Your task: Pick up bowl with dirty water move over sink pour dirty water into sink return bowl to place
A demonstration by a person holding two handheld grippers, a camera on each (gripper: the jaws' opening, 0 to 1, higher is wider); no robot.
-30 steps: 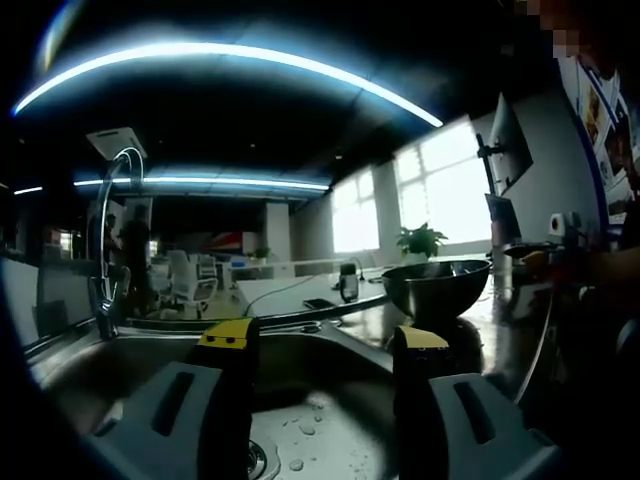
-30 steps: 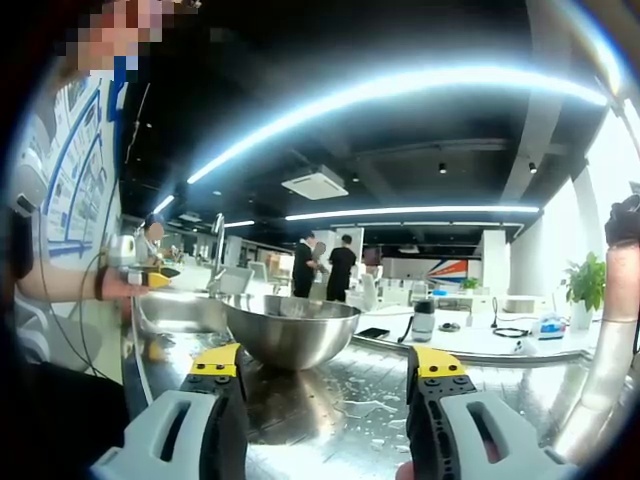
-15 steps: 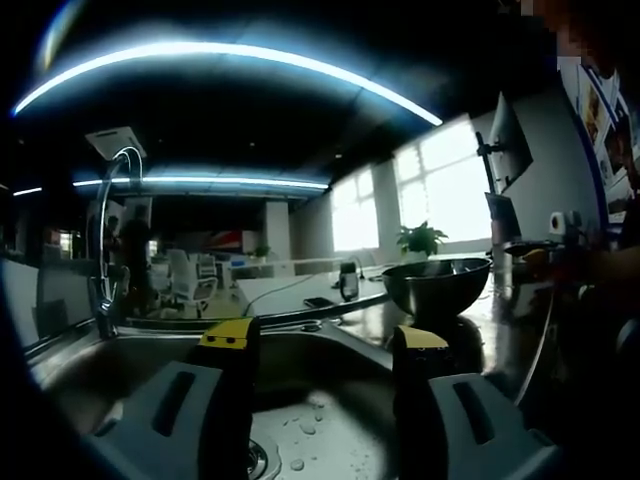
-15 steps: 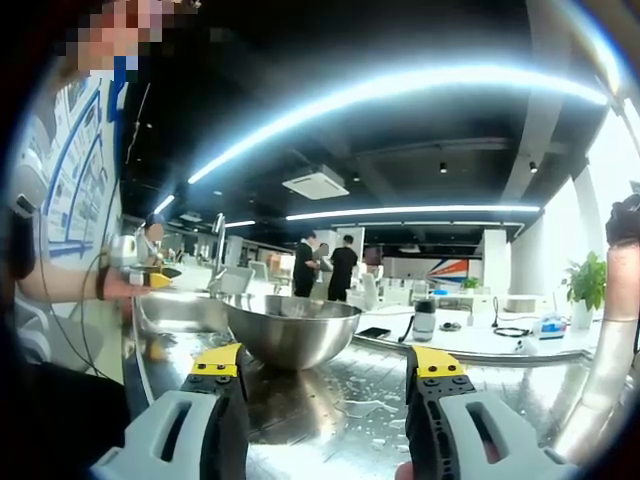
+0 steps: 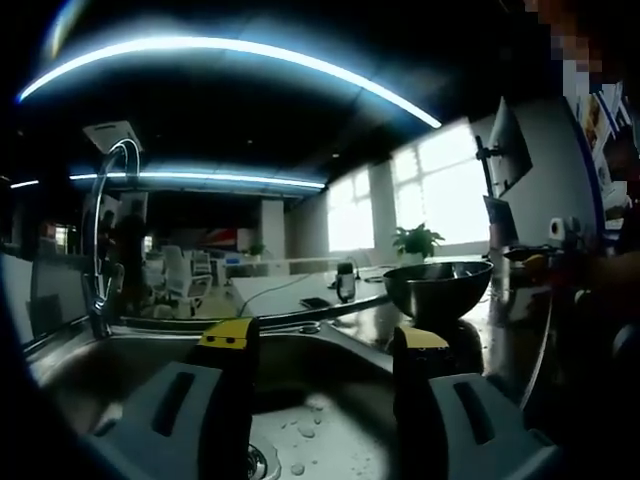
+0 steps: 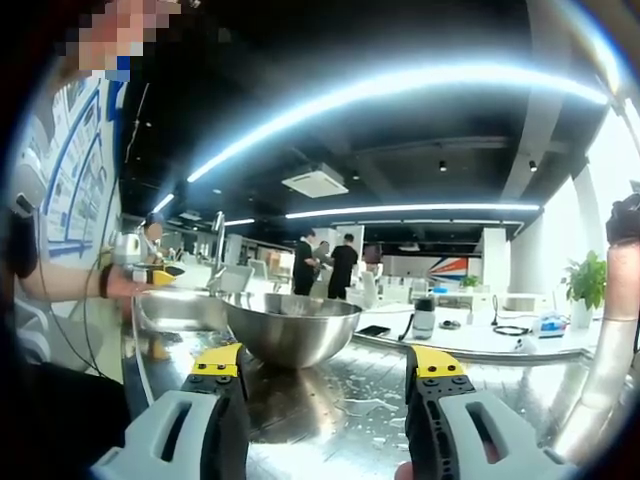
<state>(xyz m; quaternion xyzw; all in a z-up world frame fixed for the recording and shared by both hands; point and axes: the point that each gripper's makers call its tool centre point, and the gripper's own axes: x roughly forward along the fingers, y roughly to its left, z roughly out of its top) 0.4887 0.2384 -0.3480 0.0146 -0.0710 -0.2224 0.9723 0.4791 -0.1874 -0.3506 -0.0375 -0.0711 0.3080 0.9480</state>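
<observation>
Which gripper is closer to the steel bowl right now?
Right. The right gripper faces the steel bowl just ahead of its jaws; the left gripper is over the sink, bowl off to its right.

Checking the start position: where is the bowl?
The bowl stands on the wet steel counter beside the sink, ahead of the right gripper.

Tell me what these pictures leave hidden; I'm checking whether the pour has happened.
- Inside of the bowl: both views look from below its rim, so any water is hidden by its wall.
- Sink drain: left gripper view, cut off by the edge and the left gripper.
- Faucet handle: too dark.
- Bowl's base: right gripper view, partly behind the right gripper.
</observation>
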